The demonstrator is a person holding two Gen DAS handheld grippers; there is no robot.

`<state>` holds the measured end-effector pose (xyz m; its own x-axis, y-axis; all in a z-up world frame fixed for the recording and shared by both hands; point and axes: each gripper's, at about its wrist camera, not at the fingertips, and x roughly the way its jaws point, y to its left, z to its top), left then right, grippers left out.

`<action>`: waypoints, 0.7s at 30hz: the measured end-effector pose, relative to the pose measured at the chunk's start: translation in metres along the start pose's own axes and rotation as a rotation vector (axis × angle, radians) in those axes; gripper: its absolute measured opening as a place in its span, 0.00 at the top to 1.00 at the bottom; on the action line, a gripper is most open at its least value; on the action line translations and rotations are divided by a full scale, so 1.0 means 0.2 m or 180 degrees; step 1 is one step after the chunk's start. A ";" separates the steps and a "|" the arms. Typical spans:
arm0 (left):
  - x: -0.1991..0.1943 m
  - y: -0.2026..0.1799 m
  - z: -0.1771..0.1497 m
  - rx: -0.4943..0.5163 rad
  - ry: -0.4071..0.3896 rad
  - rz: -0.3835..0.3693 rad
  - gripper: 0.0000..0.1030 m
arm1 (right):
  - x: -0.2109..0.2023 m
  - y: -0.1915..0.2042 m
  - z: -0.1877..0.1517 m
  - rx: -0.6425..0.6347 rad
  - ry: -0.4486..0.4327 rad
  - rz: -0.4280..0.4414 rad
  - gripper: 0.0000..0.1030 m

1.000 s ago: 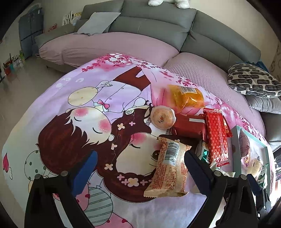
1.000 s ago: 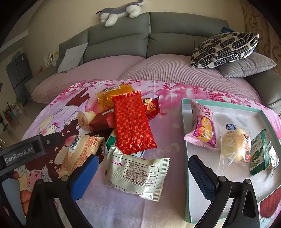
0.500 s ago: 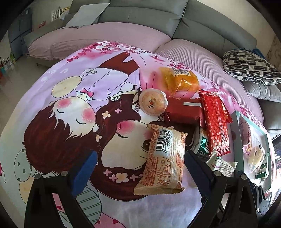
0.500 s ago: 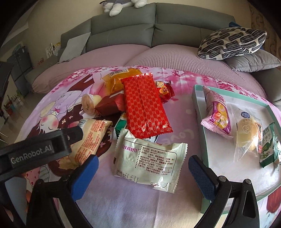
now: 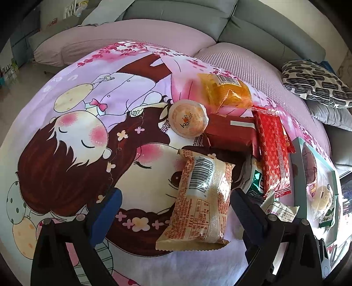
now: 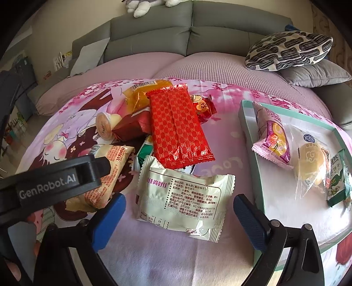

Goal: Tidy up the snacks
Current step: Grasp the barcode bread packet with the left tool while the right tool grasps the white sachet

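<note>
Snacks lie in a heap on a cartoon-print cloth. My left gripper (image 5: 175, 211) is open, its fingers either side of a beige barcode packet (image 5: 202, 198). Beyond it lie a round jelly cup (image 5: 188, 120), a dark red pack (image 5: 231, 134), an orange bag (image 5: 226, 92) and a red patterned packet (image 5: 272, 151). My right gripper (image 6: 179, 216) is open around a pale green-white packet (image 6: 182, 193), not touching it. The red patterned packet (image 6: 178, 127) lies just beyond. A teal-rimmed tray (image 6: 248, 136) on the right holds a pink packet (image 6: 271, 136), a clear-wrapped bun (image 6: 311, 162) and a green packet (image 6: 336, 176).
The left gripper's black body (image 6: 55, 178) crosses the left of the right wrist view. A grey sofa (image 6: 198, 37) with a patterned cushion (image 6: 288, 50) runs behind the cloth. A plush toy (image 6: 149, 4) sits on the sofa back. The tray (image 5: 299, 154) shows at the left view's right edge.
Both grippers have moved forward and down toward the snacks. The beige packet now sits between the left fingers, the green-white packet between the right fingers. Both stayed open.
</note>
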<state>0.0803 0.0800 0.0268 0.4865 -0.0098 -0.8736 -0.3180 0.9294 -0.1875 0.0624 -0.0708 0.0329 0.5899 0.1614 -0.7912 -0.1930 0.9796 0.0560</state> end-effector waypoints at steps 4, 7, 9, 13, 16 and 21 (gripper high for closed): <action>0.01 -0.02 -0.01 0.0043 0.0006 0.0025 0.13 | 0.00 0.00 0.00 0.0006 -0.0013 -0.0014 0.10; 0.01 -0.03 -0.01 0.0066 0.0002 -0.0006 0.20 | 0.01 0.00 0.00 -0.0019 -0.0006 -0.0052 0.12; 0.01 -0.04 -0.01 0.0106 -0.0012 -0.0004 0.23 | 0.01 0.01 0.00 -0.0047 -0.0009 -0.0084 0.13; 0.00 -0.06 -0.01 0.0141 -0.0005 -0.0070 0.37 | 0.01 0.00 0.00 -0.0043 -0.0013 -0.0072 0.21; 0.00 -0.07 -0.01 0.0180 -0.0009 -0.0092 0.46 | 0.01 0.01 0.00 -0.0063 -0.0028 -0.0056 0.27; -0.01 -0.09 -0.02 0.0221 -0.0024 -0.0119 0.58 | 0.00 0.01 0.00 -0.0071 -0.0043 -0.0020 0.33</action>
<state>0.0821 0.0612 0.0309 0.5032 -0.0425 -0.8631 -0.2424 0.9518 -0.1882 0.0616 -0.0686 0.0328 0.6018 0.1570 -0.7831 -0.2066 0.9777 0.0372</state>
